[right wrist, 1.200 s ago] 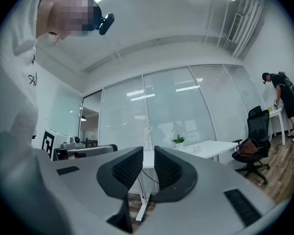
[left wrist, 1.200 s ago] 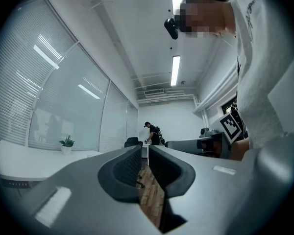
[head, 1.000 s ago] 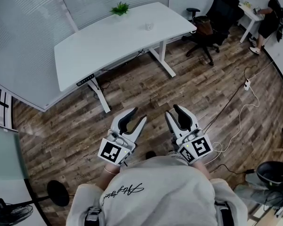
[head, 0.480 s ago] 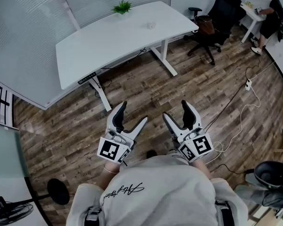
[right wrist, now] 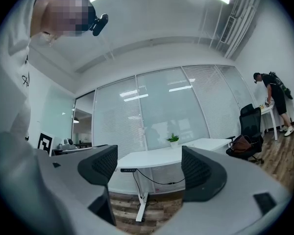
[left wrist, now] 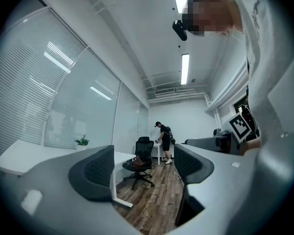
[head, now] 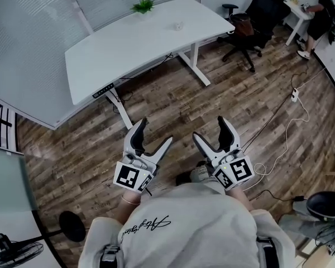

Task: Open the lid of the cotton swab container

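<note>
Task not started, I'm standing off from the desk (head: 128, 49) with bare floor (head: 173, 102) between it and me. The only candidate for the container (head: 177, 25) is a small white thing on the desk top, toward the desk's right end, right of the plant (head: 142, 6) and nearer the front edge than the plant is (too small to confirm lid or shape, so its long axis I can't call). It's well apart from both tools.

The key relation is that the container lies straight ahead of the jaws, roughly on the line between the two grippers, so neither hand is clearly nearer. I judge the next move is a walk up to the desk, not a reach.

The left gripper (head: 154, 132) has its jaws spread wide, having just been opening, with nothing between them. Its view looks past the desk's right end toward the chair (left wrist: 143, 156). The right gripper (head: 210, 128) is the same, jaws just opened wide and empty, and its view frames the desk and plant between them.

Both are held low in front of my torso, about level, side by side, tips toward the desk and marker cubes toward me.
</note>
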{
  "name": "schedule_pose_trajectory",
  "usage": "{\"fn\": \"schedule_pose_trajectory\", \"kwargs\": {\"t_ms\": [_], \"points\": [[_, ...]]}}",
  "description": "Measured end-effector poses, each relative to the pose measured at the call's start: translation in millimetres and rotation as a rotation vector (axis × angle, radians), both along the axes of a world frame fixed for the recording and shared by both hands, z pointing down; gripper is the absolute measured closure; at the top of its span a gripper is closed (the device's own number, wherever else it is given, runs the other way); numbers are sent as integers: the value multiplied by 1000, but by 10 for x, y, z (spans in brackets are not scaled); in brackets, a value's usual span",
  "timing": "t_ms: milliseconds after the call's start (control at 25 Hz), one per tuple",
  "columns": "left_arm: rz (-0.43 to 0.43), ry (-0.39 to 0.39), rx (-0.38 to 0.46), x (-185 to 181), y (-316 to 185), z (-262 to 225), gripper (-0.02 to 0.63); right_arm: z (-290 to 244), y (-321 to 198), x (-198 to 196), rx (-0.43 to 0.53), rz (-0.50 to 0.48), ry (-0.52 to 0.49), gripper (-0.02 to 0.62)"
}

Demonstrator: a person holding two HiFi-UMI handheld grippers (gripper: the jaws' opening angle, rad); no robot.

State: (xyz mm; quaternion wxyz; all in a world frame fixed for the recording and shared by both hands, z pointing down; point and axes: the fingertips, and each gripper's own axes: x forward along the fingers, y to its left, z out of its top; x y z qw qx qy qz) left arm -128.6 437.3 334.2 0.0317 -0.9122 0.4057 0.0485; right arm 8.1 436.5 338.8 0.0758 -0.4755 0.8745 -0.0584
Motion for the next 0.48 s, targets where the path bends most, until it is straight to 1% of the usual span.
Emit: {"fn": "schedule_pose_trajectory", "kwargs": {"t_ms": [120,480], "points": [[-1,4,-12,17,-22,25,242,8,0,15,-6,-4,0,205],[-13,3,-9,57,-157,46,243,7,-170,28,5,-21,-11,206]]}}
